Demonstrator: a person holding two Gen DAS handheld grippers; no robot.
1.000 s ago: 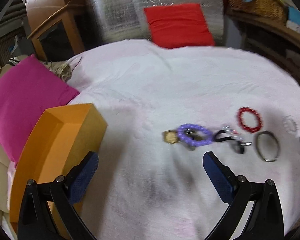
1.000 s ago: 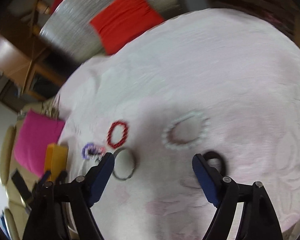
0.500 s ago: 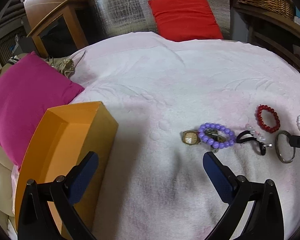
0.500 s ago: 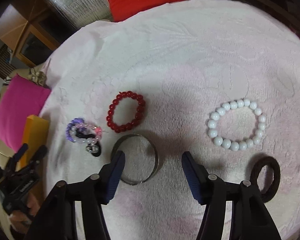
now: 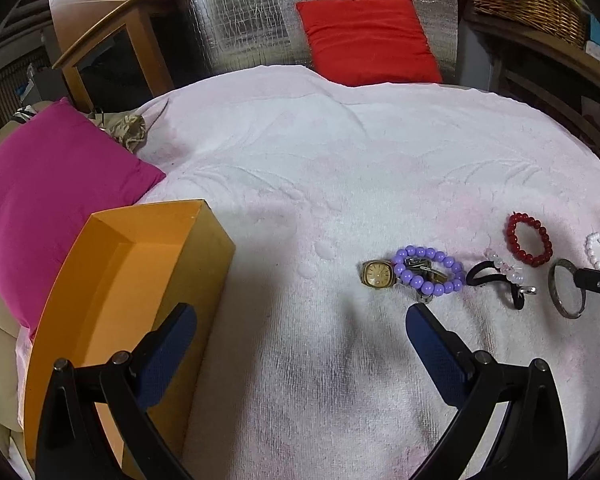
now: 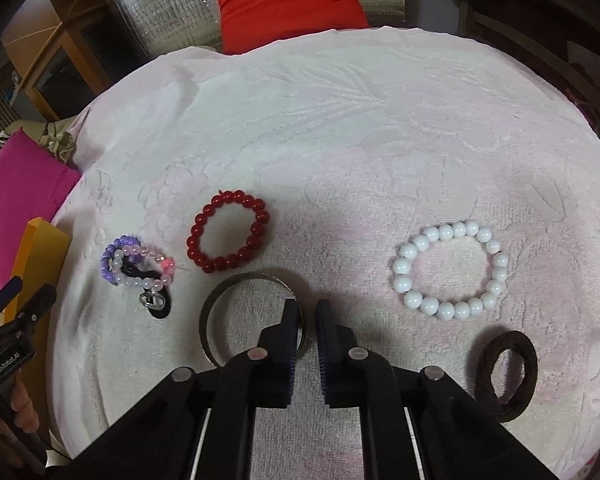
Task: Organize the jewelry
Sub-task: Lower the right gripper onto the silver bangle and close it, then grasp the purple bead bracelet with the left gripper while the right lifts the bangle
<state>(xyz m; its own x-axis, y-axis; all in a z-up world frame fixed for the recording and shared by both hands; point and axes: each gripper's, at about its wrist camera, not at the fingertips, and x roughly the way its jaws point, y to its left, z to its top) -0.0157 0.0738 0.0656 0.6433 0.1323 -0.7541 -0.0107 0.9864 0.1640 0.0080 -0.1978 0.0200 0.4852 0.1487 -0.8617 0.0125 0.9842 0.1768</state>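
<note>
Left wrist view: the left gripper (image 5: 300, 332) points down over the white towel (image 5: 340, 168), its jaws spread wide with nothing between them. An orange box (image 5: 112, 280) lies open at lower left; the left finger overlaps its near wall, and the box's near end is cut off by the finger mount. Jewelry lies in a row across the right side: a gold watch (image 5: 376, 275) partly covered by a purple bead bracelet (image 5: 430, 270), a black hair tie with clear beads (image 5: 500, 276), a red bead bracelet (image 5: 529, 239), a metal bangle (image 5: 566, 288) and a white bead bracelet (image 5: 599, 250) near the frame edge. The right gripper (image 5: 580, 278) enters from the right edge with its tip on the bangle's rim; most of it is out of frame. Right wrist view: the right gripper (image 6: 308, 312) points steeply down, and its jaws have just been closing; they now clamp the right rim of the metal bangle (image 6: 220, 300), which lies flat on the towel with its near arc hidden behind the fingers. The red bracelet (image 6: 228, 236) lies just beyond, the white bracelet (image 6: 450, 270) to the right, and a brown hair tie (image 6: 506, 374) at lower right. The purple bracelet and beaded tie overlap at left and are hard to separate.
</note>
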